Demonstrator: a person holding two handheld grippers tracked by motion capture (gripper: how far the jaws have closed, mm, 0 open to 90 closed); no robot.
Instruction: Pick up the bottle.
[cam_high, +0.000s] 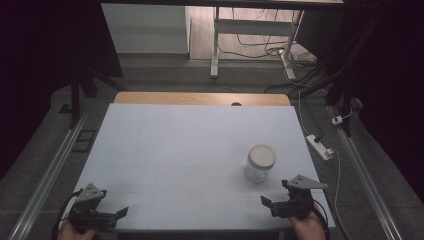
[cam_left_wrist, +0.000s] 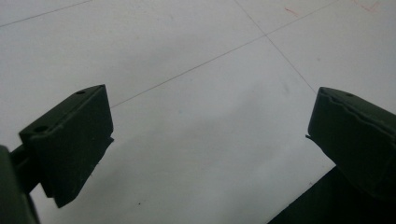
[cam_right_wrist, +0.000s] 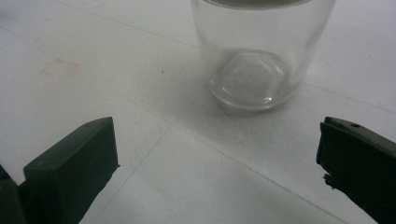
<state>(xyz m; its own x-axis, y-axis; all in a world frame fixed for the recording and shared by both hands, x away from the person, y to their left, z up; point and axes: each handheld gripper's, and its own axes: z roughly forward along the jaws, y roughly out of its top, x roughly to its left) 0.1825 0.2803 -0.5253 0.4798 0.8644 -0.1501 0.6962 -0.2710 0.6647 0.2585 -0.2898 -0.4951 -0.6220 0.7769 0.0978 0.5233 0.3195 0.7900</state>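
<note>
High view puts a clear, round glass jar with a pale flat lid (cam_high: 260, 163) upright on the white table sheet (cam_high: 175, 150), its long axis vertical, lid facing up and base flat on the sheet. The jar stands right of the sheet's middle and nearer its front edge than its far edge. Taking the jar as the landmark, the right black two-jaw gripper (cam_high: 268, 202) sits just in front of it and slightly to its right, near the front edge, apart from the glass and held by a hand (cam_high: 307, 227) at the bottom of the frame. The left black two-jaw gripper (cam_high: 120, 212) lies well apart from the jar, far to its left at the front left corner of the sheet, with a hand (cam_high: 75, 231) behind it. Right gripper view looks along spread jaws with a wide gap between them and nothing held; the jar (cam_right_wrist: 259, 56) rises ahead of that gap, slightly toward the right jaw, its thick domed base resting on the sheet (cam_right_wrist: 93, 56), untouched. Left gripper view likewise has its jaws set wide apart and empty, over bare sheet (cam_left_wrist: 187, 70) crossed by thin seam lines. A wooden strip (cam_high: 200, 98) of the table edge lies beyond the jar at the sheet's far side.
</note>
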